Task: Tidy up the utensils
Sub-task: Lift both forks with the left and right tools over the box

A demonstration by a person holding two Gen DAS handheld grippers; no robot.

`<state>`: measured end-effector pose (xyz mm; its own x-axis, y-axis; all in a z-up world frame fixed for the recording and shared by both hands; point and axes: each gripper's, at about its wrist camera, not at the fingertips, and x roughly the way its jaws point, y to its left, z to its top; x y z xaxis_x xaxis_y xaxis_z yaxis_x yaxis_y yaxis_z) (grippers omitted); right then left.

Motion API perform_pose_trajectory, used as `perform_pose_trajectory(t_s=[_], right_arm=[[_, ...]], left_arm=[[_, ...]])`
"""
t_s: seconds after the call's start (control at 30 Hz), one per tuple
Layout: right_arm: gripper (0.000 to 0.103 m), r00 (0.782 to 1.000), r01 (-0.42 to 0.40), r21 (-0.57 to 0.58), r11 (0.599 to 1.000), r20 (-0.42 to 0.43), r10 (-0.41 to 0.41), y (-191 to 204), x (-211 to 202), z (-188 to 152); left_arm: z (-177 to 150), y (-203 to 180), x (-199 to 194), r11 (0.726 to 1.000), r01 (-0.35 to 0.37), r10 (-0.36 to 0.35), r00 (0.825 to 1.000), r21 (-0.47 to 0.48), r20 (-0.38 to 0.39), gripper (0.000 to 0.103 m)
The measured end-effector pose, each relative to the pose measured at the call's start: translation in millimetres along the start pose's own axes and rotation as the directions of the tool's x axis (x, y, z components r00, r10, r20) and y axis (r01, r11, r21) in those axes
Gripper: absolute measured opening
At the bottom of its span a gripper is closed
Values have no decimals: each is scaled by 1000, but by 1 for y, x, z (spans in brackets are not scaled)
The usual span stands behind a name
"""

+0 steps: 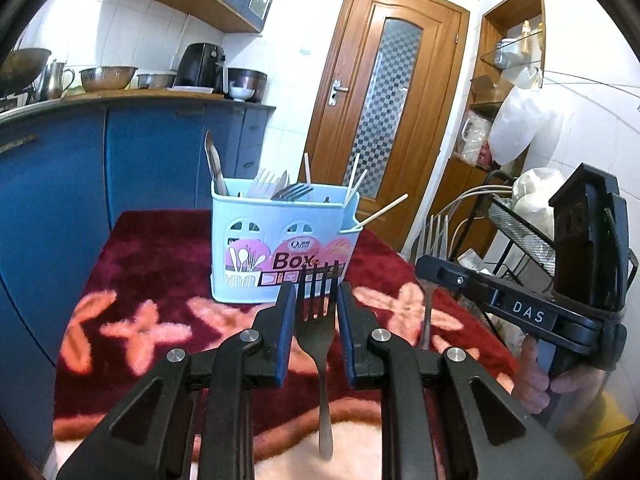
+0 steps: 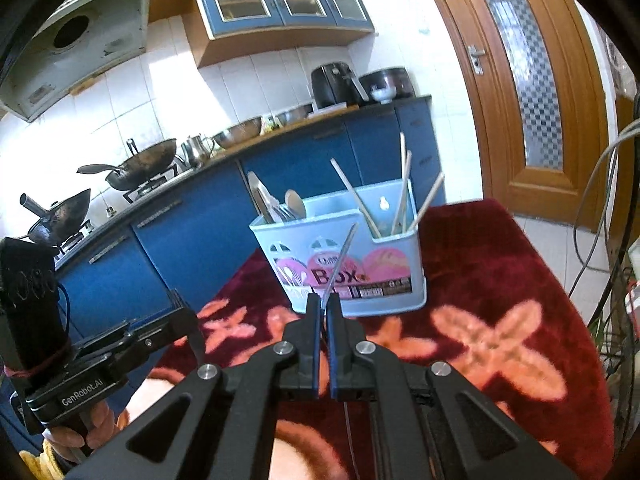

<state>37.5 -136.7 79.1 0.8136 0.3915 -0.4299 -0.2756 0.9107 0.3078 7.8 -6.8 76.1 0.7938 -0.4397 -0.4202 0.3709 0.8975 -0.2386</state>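
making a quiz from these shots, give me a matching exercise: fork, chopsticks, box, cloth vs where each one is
Things:
1. fork
2. chopsticks
3. box
4. cloth

Places:
A. standing on the cloth
B. covering the table
C. between the left tongs' pads, tines pointing at the box
D. leaning in the box's end compartment

Pairs: 1-C, 2-D, 3-A, 4-B

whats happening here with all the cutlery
A person holds a gripper in each hand above a red floral cloth. The left gripper has a fork between its jaws; the right gripper is shut on a second fork. Both face the pale blue utensil box, which already holds cutlery and chopsticks.
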Motion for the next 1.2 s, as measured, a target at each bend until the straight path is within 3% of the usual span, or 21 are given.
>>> perform_pose_trajectory(t_s=[0.17, 0.23, 0.77, 1.2], right_arm=[[4, 1000, -2, -18, 1000, 24, 2, 8, -9, 3], [4, 1000, -3, -22, 1000, 29, 4, 10, -12, 3], [4, 996, 6, -62, 998, 85, 0, 24, -33, 14], [4, 991, 15, -74, 997, 131, -5, 28, -31, 47]], left_arm=[[-1, -5, -10, 1000, -4, 4, 1000, 9, 26, 17], [1, -8, -14, 1000, -5, 5, 1000, 19, 30, 0], [13, -12, -29, 999, -37, 36, 998, 32, 48, 0], [64, -12, -34, 990, -117, 109, 988, 72, 110, 0]])
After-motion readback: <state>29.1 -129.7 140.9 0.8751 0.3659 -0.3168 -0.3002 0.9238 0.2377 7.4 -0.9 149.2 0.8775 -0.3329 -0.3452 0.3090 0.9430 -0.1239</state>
